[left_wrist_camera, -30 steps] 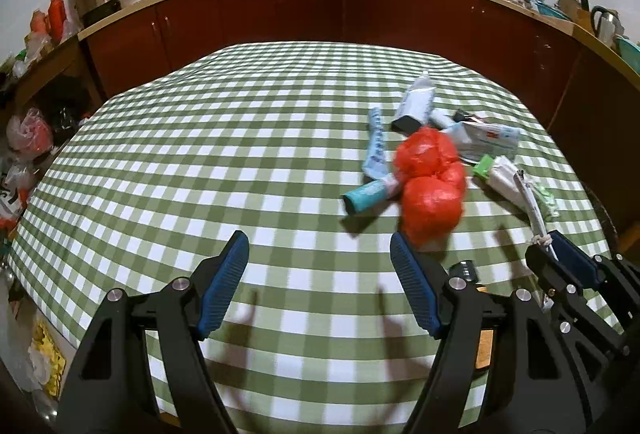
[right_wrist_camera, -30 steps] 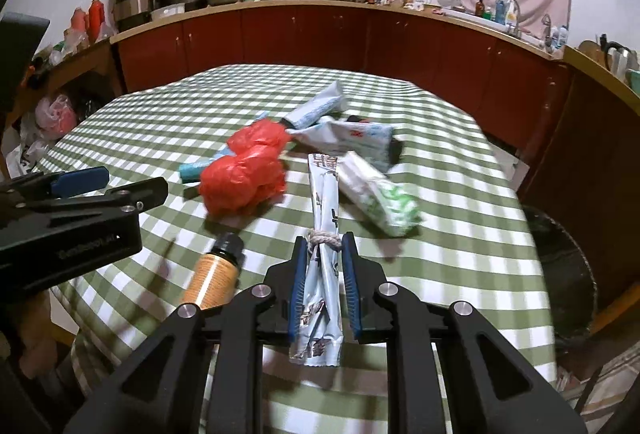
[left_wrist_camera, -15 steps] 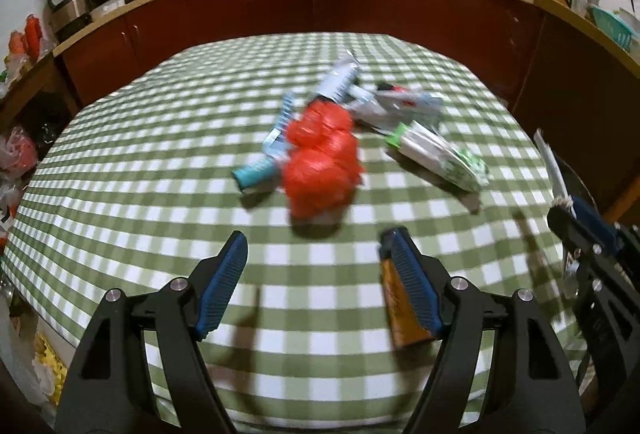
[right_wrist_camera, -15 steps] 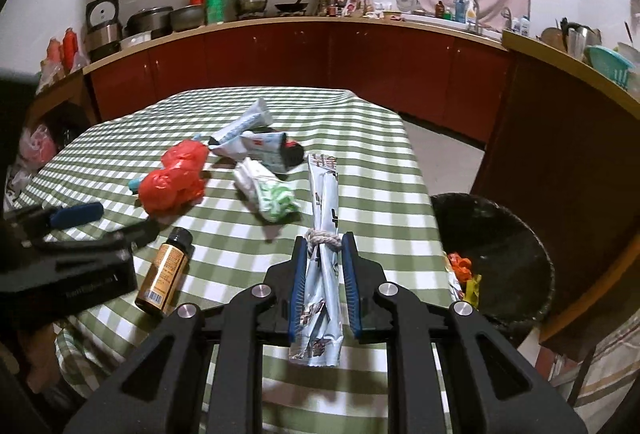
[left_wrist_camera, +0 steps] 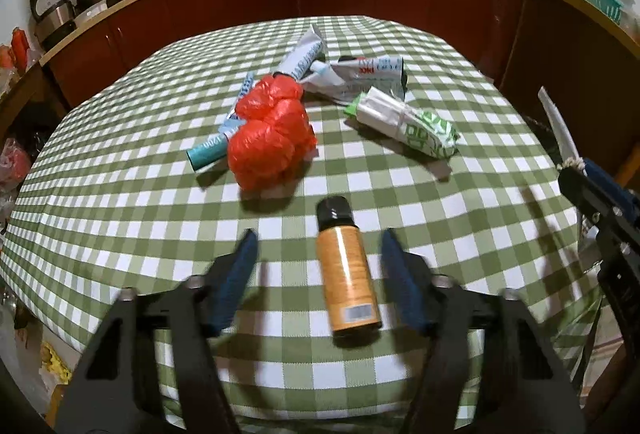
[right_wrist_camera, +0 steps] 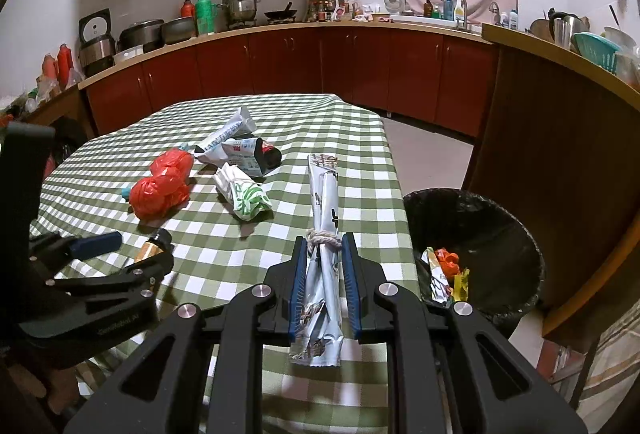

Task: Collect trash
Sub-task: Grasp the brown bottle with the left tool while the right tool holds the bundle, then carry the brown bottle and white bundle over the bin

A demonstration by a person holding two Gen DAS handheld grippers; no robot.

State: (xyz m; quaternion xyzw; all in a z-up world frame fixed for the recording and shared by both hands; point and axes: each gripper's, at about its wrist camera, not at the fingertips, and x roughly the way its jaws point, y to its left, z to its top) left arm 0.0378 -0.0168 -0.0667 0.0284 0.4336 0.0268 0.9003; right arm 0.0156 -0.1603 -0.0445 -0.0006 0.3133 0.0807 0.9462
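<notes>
My right gripper [right_wrist_camera: 323, 246] is shut on a long silvery wrapper tied with string [right_wrist_camera: 325, 218], held over the table's right edge next to the black bin [right_wrist_camera: 516, 234]. My left gripper [left_wrist_camera: 316, 246] is open, its jaws on either side of an orange bottle with a black cap [left_wrist_camera: 346, 274] that lies on the checked table; the bottle also shows in the right wrist view [right_wrist_camera: 154, 246]. Farther back lie a red plastic bag [left_wrist_camera: 272, 138], a teal tube [left_wrist_camera: 206, 150], a green-and-white packet [left_wrist_camera: 408, 122] and crumpled white wrappers [left_wrist_camera: 360, 74].
The green checked tablecloth [left_wrist_camera: 120, 194] covers the table. The bin, lined with a black bag, holds some trash [right_wrist_camera: 448, 266] and stands on the floor right of the table. Dark red cabinets [right_wrist_camera: 280, 66] run along the back and right.
My left gripper has swung right and come down around the orange bottle. My right gripper has carried the wrapper to the right, and the bin has come fully into view.
</notes>
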